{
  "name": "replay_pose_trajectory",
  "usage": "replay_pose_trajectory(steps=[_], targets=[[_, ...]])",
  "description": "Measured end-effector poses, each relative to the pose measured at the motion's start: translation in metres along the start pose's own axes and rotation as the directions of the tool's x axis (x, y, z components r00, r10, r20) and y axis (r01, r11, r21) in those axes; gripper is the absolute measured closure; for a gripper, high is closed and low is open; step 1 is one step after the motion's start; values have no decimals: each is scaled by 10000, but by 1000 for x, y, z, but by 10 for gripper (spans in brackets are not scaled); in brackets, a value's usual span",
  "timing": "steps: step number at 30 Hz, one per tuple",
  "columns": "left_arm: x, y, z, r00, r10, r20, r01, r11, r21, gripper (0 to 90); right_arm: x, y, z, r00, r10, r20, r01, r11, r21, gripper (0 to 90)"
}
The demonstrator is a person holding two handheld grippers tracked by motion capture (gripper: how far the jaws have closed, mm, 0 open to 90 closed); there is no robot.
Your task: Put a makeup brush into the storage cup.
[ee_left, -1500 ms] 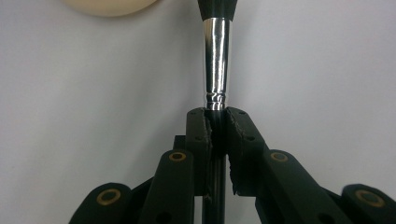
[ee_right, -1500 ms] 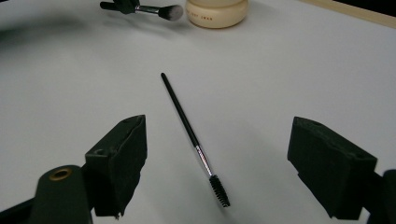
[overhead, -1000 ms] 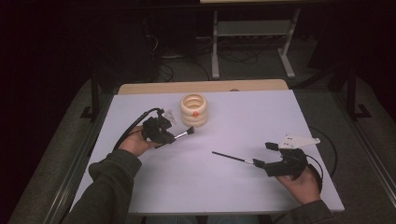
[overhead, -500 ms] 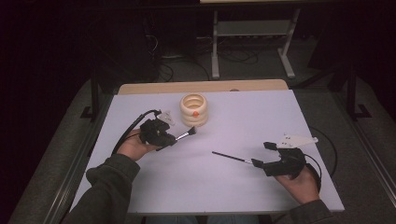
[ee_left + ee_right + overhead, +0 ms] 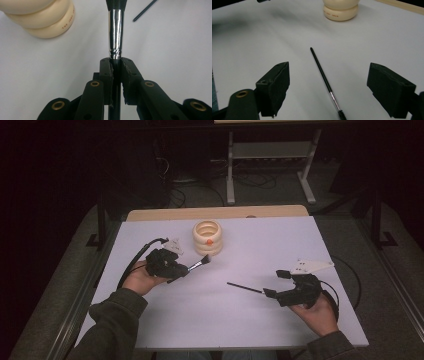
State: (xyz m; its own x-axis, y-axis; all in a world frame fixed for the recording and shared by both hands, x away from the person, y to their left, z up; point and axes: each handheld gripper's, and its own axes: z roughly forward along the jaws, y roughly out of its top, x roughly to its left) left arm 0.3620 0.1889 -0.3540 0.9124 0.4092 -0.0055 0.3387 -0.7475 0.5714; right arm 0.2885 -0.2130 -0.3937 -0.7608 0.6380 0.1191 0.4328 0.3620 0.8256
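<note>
- Left gripper [image 5: 186, 269]: jaws clamped on brush [image 5: 115, 37] at the handle; bristles point to 2 o'clock, near holder [image 5: 207, 237].
- Right gripper [image 5: 329, 86]: jaws wide open, holding nothing.
- Thin brush [image 5: 324, 80] lies flat on table [image 5: 280, 240] between them, handle tip toward 11 o'clock.

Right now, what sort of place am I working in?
Probably a lab or test bench, not a home: a bare white table in a dark room, cables on the floor, a metal stand behind, and only a cream ringed holder and makeup brushes laid out.
</note>
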Motion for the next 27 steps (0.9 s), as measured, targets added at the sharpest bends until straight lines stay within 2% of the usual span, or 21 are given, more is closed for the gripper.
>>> replay_pose_trajectory(steps=[7, 9, 10, 14, 15, 16, 18, 20, 21, 22, 23, 24, 27], targets=[[-6, -5, -3, 9995, -155, 284, 169, 9987, -490, 793, 4, 15, 2, 9995, -194, -230, 193, 9998, -54, 175], [-6, -5, -3, 9996, -76, 280, 91, 9984, -563, 793, 6, 20, 3, 9992, -246, -329, 244, 9997, -84, 176], [-9, -7, -4, 9990, -265, 363, 293, 9965, -787, 793, 7, 22, 3, 9989, -290, -375, 286, 9995, -97, 176], [-10, -10, -5, 9988, -234, 437, 277, 9943, -1026, 793, 10, 28, 7, 9979, -334, -549, 328, 9994, -126, 178], [-11, -12, -4, 9980, -397, 498, 447, 9937, -1028, 793, 11, 33, 10, 9968, -426, -679, 416, 9990, -156, 178], [-11, -12, -4, 9984, -294, 473, 340, 9944, -1004, 793, 13, 35, 12, 9963, -444, -730, 436, 9990, -130, 178], [-12, -13, -3, 9979, -363, 538, 421, 9929, -1111, 793, 14, 38, 15, 9957, -520, -768, 512, 9986, -128, 178], [-14, -15, -2, 9984, -211, 523, 268, 9934, -1113, 793, 18, 44, 21, 9936, -690, -893, 684, 9976, -97, 186], [-16, -16, -1, 9979, -342, 545, 408, 9913, -1248, 793, 19, 46, 22, 9928, -726, -948, 720, 9974, -102, 189], [-17, -16, -1, 9982, -211, 560, 279, 9918, -1245, 793, 20, 48, 24, 9922, -743, -1005, 735, 9972, -110, 189], [-19, -17, 0, 9974, -390, 606, 469, 9895, -1366, 793, 21, 49, 25, 9916, -798, -1013, 790, 9968, -122, 189], [-20, -17, 0, 9980, -259, 576, 338, 9896, -1399, 793, 22, 51, 27, 9910, -809, -1068, 800, 9967, -120, 189], [-24, -16, 1, 9975, -227, 663, 331, 9865, -1602, 793, 23, 54, 32, 9888, -831, -1242, 814, 9965, -183, 189]])
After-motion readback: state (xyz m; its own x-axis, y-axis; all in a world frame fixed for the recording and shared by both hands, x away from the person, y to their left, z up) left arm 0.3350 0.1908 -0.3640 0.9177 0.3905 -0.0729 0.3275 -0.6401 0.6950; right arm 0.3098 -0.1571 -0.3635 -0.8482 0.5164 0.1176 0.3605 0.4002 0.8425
